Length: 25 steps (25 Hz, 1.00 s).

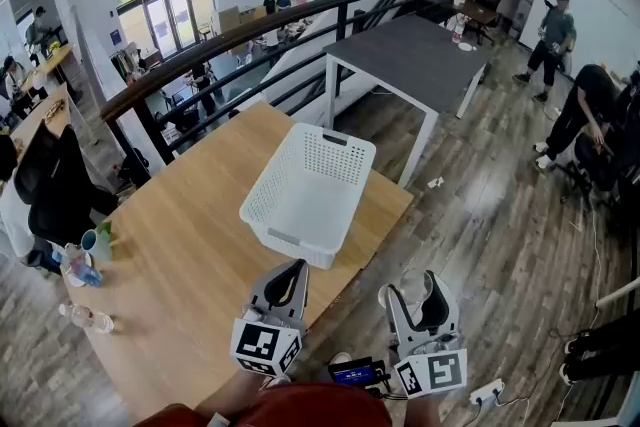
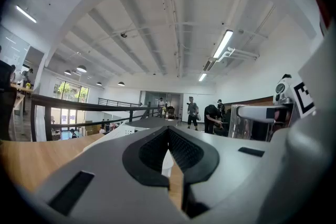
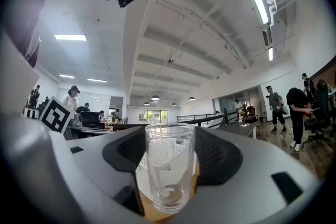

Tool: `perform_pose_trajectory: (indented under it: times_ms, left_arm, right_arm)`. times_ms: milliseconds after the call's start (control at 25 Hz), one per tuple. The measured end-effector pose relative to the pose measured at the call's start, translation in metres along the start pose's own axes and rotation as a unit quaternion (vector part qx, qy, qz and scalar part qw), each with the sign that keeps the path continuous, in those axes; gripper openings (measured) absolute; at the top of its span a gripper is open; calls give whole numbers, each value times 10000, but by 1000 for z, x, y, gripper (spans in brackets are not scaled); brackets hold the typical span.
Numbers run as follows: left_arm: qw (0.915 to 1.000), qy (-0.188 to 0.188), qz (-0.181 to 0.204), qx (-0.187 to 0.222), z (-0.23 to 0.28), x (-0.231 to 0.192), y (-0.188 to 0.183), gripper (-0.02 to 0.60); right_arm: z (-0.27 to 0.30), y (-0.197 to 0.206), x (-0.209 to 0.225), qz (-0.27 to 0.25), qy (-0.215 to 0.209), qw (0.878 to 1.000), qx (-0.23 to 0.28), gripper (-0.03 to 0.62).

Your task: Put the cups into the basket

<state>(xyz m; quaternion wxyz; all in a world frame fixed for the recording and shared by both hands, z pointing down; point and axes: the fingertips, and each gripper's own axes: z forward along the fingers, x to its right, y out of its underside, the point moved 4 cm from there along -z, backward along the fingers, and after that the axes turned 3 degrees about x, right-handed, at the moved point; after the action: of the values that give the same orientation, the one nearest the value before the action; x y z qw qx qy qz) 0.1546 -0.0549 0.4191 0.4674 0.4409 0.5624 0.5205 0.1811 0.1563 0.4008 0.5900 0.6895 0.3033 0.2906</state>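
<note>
One clear glass cup point(image 3: 169, 165), upright, clamped between the wide-spread jaws of right gripper point(image 1: 428, 293) just off near edge of wooden table point(image 1: 180, 245), short of bare-floored white basket point(image 1: 278, 187); left gripper point(image 1: 290, 280) closed tip to tip, holding nothing.

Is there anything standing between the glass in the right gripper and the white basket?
Nothing visible does. The glass sits between the jaws of the right gripper, and only bare table lies before the white basket, whose top is open.

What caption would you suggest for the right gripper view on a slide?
Right gripper holds a clear glass cup upright between its jaws, with the white basket behind it.
</note>
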Motion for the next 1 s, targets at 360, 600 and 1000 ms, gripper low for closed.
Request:
perform_pose_trajectory:
  times_ms: [360,600,1000]
  left_arm:
    - [9999,-63,91,-11,32,37,0,6]
    - [9997,-203,139,-52,41,47,1,8]
    - [9993,-355,111,-67,65,25,-1,6]
  right_arm:
    - [-5,2,51,99,-80,9999,-4,285]
    - [0,8,71,200,-192,9996,-25,285]
    - [33,14,78,247,-318,9991,-99,285]
